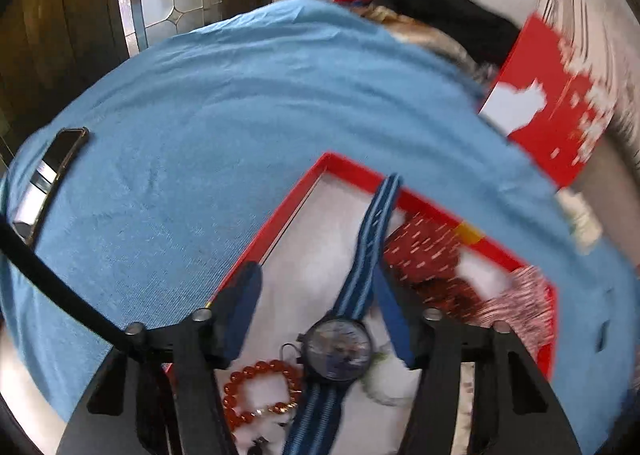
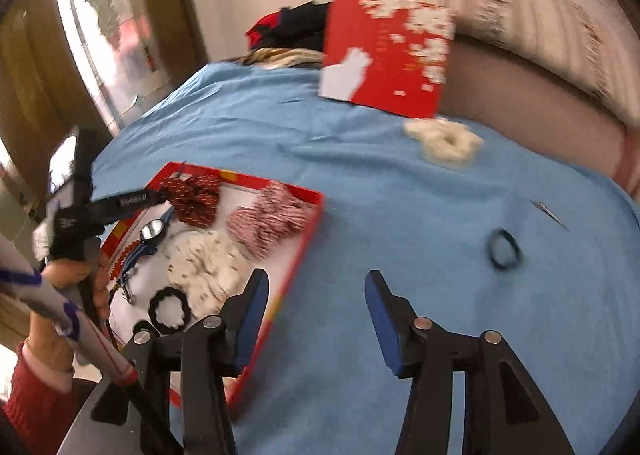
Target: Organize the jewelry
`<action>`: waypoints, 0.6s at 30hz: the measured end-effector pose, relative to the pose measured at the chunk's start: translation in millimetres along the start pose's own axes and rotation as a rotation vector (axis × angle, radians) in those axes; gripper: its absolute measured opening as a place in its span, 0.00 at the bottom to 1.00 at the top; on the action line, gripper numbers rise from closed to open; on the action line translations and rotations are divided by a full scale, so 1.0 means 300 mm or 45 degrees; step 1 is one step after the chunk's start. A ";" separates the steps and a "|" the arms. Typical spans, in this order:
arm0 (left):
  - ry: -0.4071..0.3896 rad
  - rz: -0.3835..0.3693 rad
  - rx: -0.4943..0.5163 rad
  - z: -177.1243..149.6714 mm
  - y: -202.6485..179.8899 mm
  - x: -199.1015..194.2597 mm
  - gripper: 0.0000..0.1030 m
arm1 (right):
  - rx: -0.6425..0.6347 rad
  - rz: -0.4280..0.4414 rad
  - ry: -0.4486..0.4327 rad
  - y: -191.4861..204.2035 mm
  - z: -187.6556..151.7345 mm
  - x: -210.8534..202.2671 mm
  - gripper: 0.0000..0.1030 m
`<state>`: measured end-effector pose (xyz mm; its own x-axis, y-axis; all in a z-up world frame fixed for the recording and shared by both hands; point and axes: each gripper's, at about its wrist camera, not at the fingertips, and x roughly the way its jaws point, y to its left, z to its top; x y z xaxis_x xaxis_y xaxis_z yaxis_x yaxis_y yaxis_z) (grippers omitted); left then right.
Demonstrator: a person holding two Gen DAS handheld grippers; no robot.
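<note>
The red tray (image 2: 304, 251) was the hub here, sitting on the blue cloth (image 1: 240, 115). Inside it: a watch with a blue striped strap (image 1: 340, 347), an amber bead bracelet (image 1: 256, 387) right next to the watch, a dark red scrunchie (image 2: 192, 199), a pink-and-white striped scrunchie (image 2: 268, 219), a cream spotted one (image 2: 204, 263) and a black hair tie (image 2: 168, 307).

The left gripper (image 1: 316, 287) hovered over the tray with its jaws spread. The watch strap ran up between them, but the pads didn't look like they were pressing on it, so I'd guess it was lining up or letting go.

The right gripper (image 2: 316, 291) was spread too and empty, over the cloth just outside the tray's edge. It pointed toward the leftovers: a dark hair tie (image 2: 504, 249) and a cream scrunchie (image 2: 444, 143), both well outside the tray. Probably the next pickups.

The red lid (image 2: 388, 55) leaned at the far side, out of the way.
</note>
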<state>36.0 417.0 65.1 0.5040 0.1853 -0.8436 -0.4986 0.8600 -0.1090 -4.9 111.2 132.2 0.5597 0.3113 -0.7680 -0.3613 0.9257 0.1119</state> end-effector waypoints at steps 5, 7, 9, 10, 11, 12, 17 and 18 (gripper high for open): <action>-0.139 0.003 0.064 -0.047 -0.003 -0.101 0.51 | 0.064 -0.040 -0.060 -0.080 -0.075 -0.084 0.58; -0.266 0.005 0.101 -0.099 -0.006 -0.205 0.52 | 0.100 -0.038 -0.085 -0.091 -0.125 -0.115 0.59; -0.364 0.025 0.112 -0.147 -0.015 -0.289 0.65 | 0.128 -0.026 -0.090 -0.095 -0.174 -0.132 0.59; -0.424 0.032 0.113 -0.174 -0.015 -0.335 0.69 | 0.137 -0.024 -0.090 -0.091 -0.197 -0.137 0.59; -0.491 0.042 0.119 -0.206 -0.018 -0.387 0.78 | 0.143 -0.026 -0.089 -0.084 -0.220 -0.140 0.59; -0.558 0.065 0.126 -0.239 -0.021 -0.440 0.88 | 0.145 -0.029 -0.090 -0.079 -0.241 -0.147 0.59; -0.763 0.234 0.207 -0.381 -0.054 -0.661 1.00 | 0.097 -0.048 -0.099 -0.048 -0.318 -0.180 0.62; -0.771 0.273 0.213 -0.393 -0.059 -0.684 1.00 | 0.090 -0.055 -0.107 -0.043 -0.329 -0.190 0.63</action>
<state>-141.7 307.7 178.1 0.7374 0.5532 -0.3875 -0.5404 0.8274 0.1529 -105.7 60.2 112.4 0.6349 0.2852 -0.7180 -0.2837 0.9505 0.1266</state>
